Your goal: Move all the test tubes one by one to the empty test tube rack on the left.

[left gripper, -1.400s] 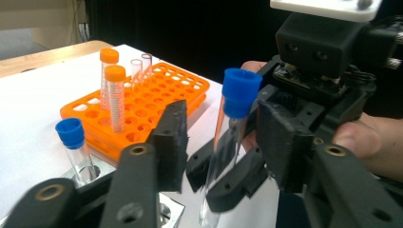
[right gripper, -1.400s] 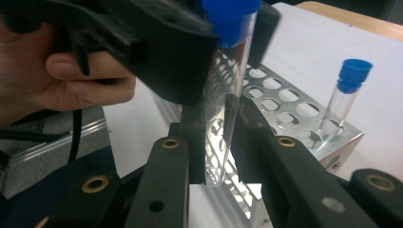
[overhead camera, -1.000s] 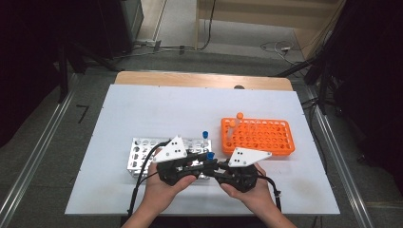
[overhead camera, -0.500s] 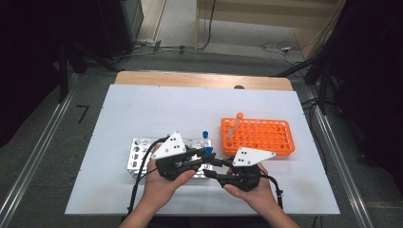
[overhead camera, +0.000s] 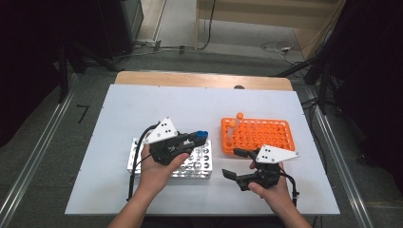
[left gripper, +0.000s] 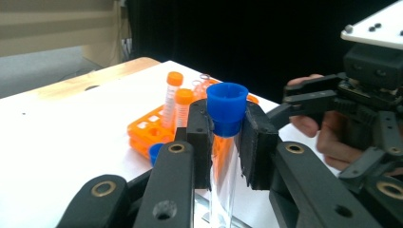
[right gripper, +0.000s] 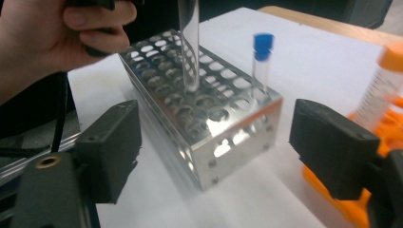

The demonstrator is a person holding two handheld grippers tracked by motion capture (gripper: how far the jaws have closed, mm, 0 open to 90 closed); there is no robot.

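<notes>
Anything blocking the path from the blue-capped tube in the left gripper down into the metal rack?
Nothing visible. The clear blue-capped tube hangs over open holes of the silver metal rack; the second blue-capped tube stands apart at the rack's corner.

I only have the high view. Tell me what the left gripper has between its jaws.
Observer: The left gripper is shut on a clear tube with a blue cap, gripped just under the cap.
Operator: Report where the tube's bottom end is.
Observer: In the right gripper view its rounded tip hangs just above a hole of the metal rack; whether it has entered, I cannot tell.
Operator: Say what else stands in that rack.
Observer: One more blue-capped tube, upright near the rack's far corner.
Operator: Give me the right gripper's state.
Observer: The right gripper is open, jaws wide apart, holding nothing.
</notes>
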